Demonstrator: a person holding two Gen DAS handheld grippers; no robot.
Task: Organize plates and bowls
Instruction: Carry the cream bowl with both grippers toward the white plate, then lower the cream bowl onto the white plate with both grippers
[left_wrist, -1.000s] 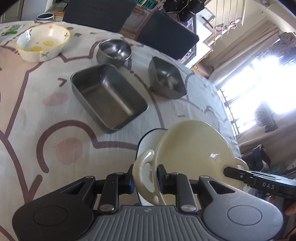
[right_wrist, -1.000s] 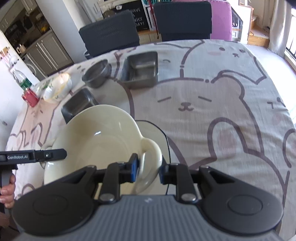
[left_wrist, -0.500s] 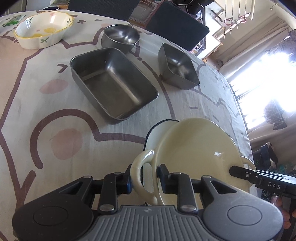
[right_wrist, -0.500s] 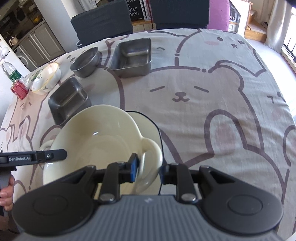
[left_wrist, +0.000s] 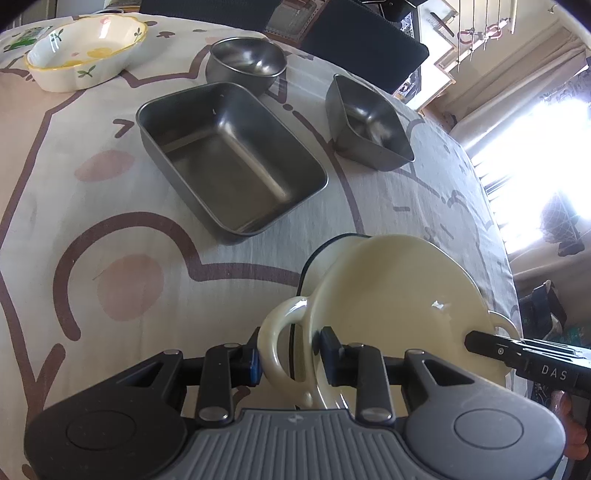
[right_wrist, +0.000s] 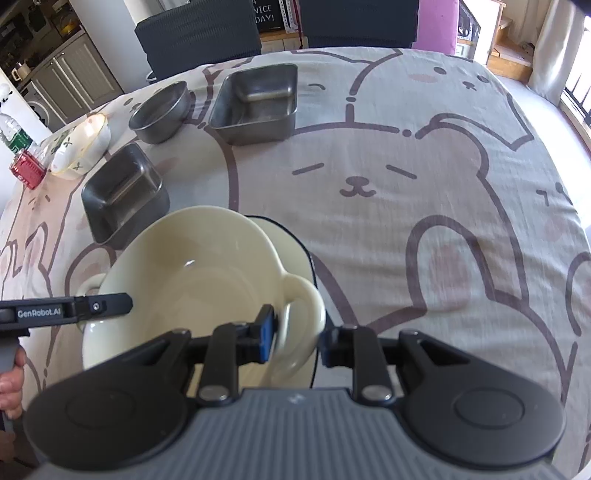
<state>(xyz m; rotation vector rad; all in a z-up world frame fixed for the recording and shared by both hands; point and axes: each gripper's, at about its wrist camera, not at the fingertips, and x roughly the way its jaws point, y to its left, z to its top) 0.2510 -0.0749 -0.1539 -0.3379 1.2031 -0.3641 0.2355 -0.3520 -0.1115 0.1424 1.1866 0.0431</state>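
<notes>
A cream two-handled bowl (left_wrist: 399, 295) (right_wrist: 192, 273) hangs low over a white dish with a dark rim (left_wrist: 325, 254) (right_wrist: 291, 251); whether they touch I cannot tell. My left gripper (left_wrist: 291, 360) is shut on the bowl's left loop handle, one pad outside the loop and one against the bowl wall. My right gripper (right_wrist: 297, 336) is shut on the opposite loop handle. Each gripper's side also shows in the other's view, with a hand on its grip.
Beyond the bowl stand a rectangular steel tray (left_wrist: 229, 158), a round steel bowl (left_wrist: 245, 64), a square steel bowl (left_wrist: 369, 122) and a flowered ceramic bowl (left_wrist: 85, 55). A red can (right_wrist: 27, 170) sits at the table's far left edge. Dark chairs (right_wrist: 199, 33) line the far side.
Both grippers have sunk with the cream bowl toward the dark-rimmed dish, and both views tip further down at the table. The grips on the handles look slightly looser.
</notes>
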